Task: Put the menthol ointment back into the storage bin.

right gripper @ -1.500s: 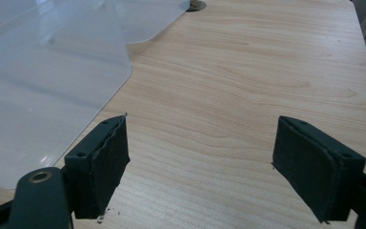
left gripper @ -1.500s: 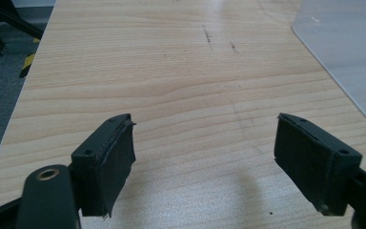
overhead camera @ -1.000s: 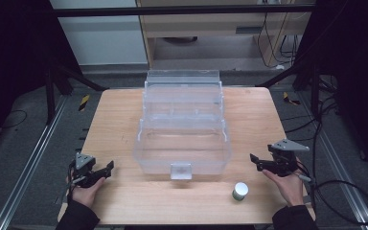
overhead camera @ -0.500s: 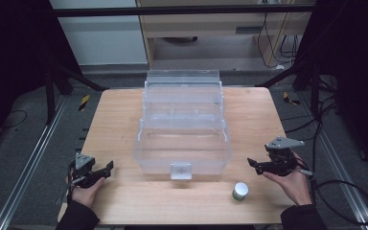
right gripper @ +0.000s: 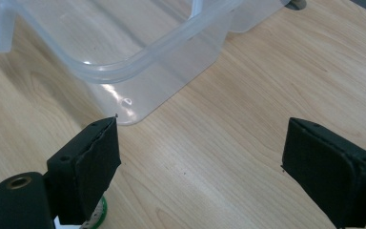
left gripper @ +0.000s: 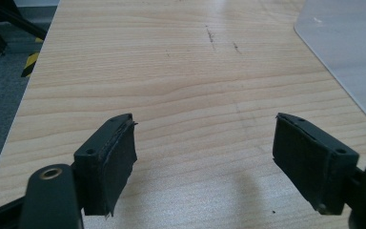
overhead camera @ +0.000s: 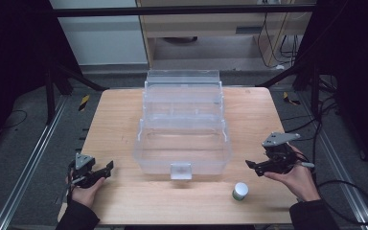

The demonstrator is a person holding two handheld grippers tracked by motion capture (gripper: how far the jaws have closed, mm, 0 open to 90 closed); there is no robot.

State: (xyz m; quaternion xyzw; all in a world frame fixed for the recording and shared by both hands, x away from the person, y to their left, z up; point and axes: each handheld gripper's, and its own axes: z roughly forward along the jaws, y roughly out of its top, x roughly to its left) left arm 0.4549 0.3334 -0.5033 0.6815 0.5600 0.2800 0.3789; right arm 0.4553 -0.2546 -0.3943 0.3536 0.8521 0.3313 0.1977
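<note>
Hiding behind the right gripper's [right gripper: 200, 167] jaw, a possibly green-rimmed jar [right gripper: 94, 213].

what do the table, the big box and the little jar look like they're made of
Table: wood or a wood-look laminate, pale and matte, with grain lines running across it.
Box: clear plastic, glossy; the tabletop shows through its walls and the rim catches light.
Jar: too small to be sure; white top and greenish body, probably plastic.
</note>
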